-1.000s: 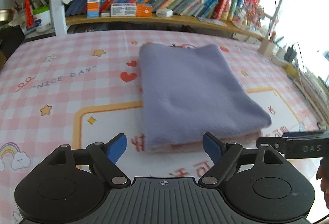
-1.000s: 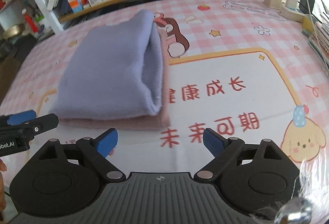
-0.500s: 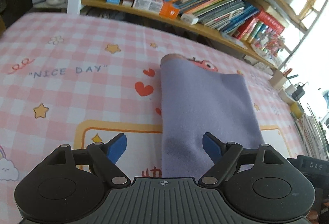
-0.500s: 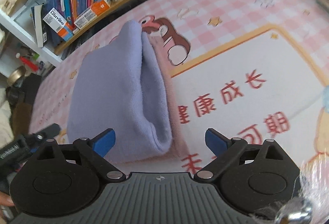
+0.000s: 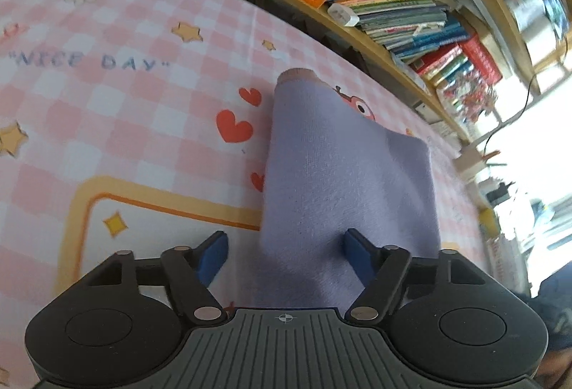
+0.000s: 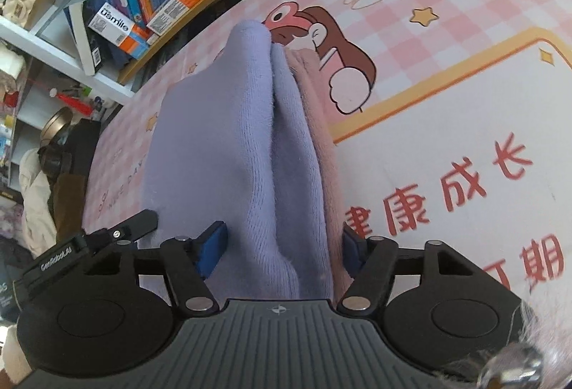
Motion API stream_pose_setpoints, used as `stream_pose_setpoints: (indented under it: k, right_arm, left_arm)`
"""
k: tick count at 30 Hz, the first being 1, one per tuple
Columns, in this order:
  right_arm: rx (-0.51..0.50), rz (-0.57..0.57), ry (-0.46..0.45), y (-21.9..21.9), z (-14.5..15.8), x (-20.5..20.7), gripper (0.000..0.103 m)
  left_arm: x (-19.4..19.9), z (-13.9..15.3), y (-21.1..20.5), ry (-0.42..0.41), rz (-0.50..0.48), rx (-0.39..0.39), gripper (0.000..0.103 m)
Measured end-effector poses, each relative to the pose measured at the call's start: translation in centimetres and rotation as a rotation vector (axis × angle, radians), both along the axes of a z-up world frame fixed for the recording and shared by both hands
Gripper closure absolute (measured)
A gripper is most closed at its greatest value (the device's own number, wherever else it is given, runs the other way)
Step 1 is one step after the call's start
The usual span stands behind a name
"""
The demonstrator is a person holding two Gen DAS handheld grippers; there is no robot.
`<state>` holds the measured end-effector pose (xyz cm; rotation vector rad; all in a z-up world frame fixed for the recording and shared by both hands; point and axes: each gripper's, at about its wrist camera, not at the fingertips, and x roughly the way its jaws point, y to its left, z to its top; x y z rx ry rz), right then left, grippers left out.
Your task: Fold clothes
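A folded lavender garment with a pink layer under it lies on the pink checked table cover. My left gripper is open, and the garment's near end runs in between its blue pads. My right gripper is open too, straddling the thick folded edge, where lavender folds and the pink layer are stacked. At the garment's left side in the right wrist view, a black finger of the left gripper shows.
A wooden shelf packed with books and small boxes runs along the table's far edge. White shelving with clutter stands at the left. Cables and desk items sit at the right. Printed table cover lies bare to the right.
Both grippers have moved in low and tilted toward the garment. Its near end now lies between the open fingers of each, where earlier it lay ahead of them.
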<state>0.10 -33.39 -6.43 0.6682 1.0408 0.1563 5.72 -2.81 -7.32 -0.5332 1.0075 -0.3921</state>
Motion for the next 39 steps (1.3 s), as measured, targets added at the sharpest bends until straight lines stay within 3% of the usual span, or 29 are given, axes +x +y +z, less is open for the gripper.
stream_pose_setpoints:
  k: [4,9,13,17,22,28,31,35,39]
  right_arm:
    - [-0.037,0.037,-0.042,0.4,0.5,0.3,0.056]
    - [-0.091,0.086,-0.099,1.0,1.3,0.7,0.071]
    - [-0.291,0.237,-0.325,4.1,4.3,-0.5,0.074]
    - [-0.292,0.228,-0.281,3.8,3.6,0.0,0.073]
    - [-0.140,0.088,-0.121,0.9,1.0,0.5,0.049]
    - [0.012,0.027,-0.025,-0.9,-0.5,0.8,0.043]
    - [0.017,0.053,-0.025,-0.6,-0.5,1.2,0.049]
    - [0.011,0.095,-0.028,0.0,-0.6,1.9,0.063]
    - [-0.198,0.195,-0.166,2.6,1.3,0.7,0.072]
  left_arm:
    - [0.4,-0.6,-0.1,0.028,0.025,-0.069,0.048]
    - [0.3,-0.3,-0.6,0.025,0.036,-0.055,0.052]
    - [0.0,0.6,-1.1,-0.014,0.033,0.011,0.053]
    - [0.2,0.7,-0.7,-0.009,0.028,0.007,0.052]
    - [0.3,0.6,-0.7,0.001,0.007,0.013,0.050]
    - [0.7,0.2,-0.4,0.022,-0.012,0.000,0.039]
    - [1.1,-0.2,-0.5,0.022,-0.016,-0.030,0.039]
    - [1.3,-0.1,-1.4,0.018,-0.022,-0.031,0.054]
    - [0.4,1.7,-2.7,-0.035,-0.053,0.046,0.065]
